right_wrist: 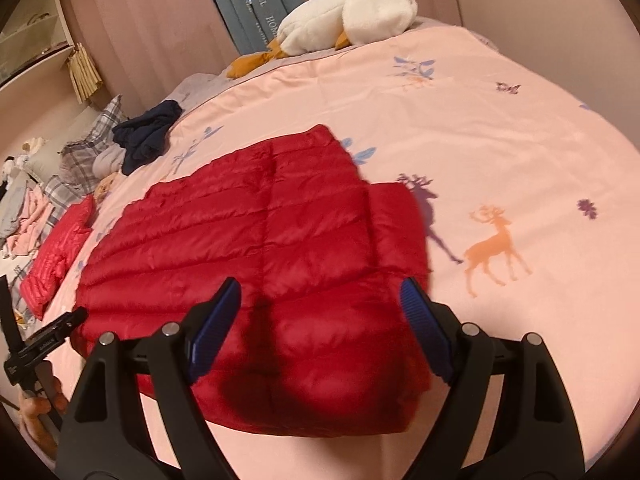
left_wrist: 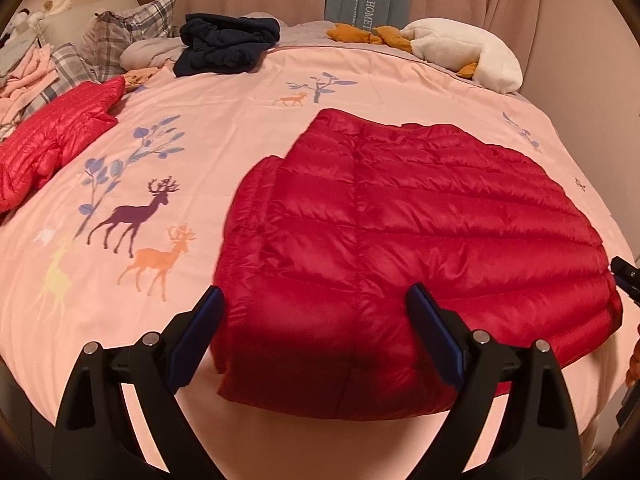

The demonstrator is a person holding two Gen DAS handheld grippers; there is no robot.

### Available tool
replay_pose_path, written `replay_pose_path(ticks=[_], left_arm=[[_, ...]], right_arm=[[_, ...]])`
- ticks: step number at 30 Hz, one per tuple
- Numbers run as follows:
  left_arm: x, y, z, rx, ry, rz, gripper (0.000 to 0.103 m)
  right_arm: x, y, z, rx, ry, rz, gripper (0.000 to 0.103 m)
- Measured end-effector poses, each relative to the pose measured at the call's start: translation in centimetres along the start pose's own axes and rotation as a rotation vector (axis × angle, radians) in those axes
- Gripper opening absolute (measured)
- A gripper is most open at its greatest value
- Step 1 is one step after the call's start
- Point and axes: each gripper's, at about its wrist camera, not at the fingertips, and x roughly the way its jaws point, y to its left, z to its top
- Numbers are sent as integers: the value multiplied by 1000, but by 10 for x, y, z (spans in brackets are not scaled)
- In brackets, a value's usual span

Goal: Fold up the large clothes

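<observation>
I count two red jackets: one jacket (left_wrist: 400, 248) lies flat mid-bed (left_wrist: 224, 128), a second jacket (left_wrist: 56, 136) sits bunched far left (near the pillows). My left tongs (left_wrist: 316, 312) and right tongs (right_wrist: 320, 304) both hang spread wide, gripping nothing.

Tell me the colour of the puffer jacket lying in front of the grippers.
Deep red puffer jacket, horizontally quilted; clearest in the left wrist view.

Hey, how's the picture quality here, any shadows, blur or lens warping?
Left wrist view: fisheye bends the pink duvet into a dome, and a dark shadow falls on the red down jacket near its hem. Right wrist view: same warping, warm dim light, shadow on the jacket between the open fingers.
</observation>
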Motion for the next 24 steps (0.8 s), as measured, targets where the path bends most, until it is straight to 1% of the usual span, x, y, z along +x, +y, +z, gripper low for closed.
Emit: replay_pose_path(ticks=[5, 13, 24], left_arm=[[5, 5, -2, -7, 15, 6, 93], [10, 3, -5, 1, 15, 12, 93], [6, 11, -7, -5, 16, 31, 93]], right_arm=[[9, -12, -5, 23, 35, -29, 83], [22, -20, -9, 50, 72, -19, 83], [16, -22, -9, 40, 63, -34, 83]])
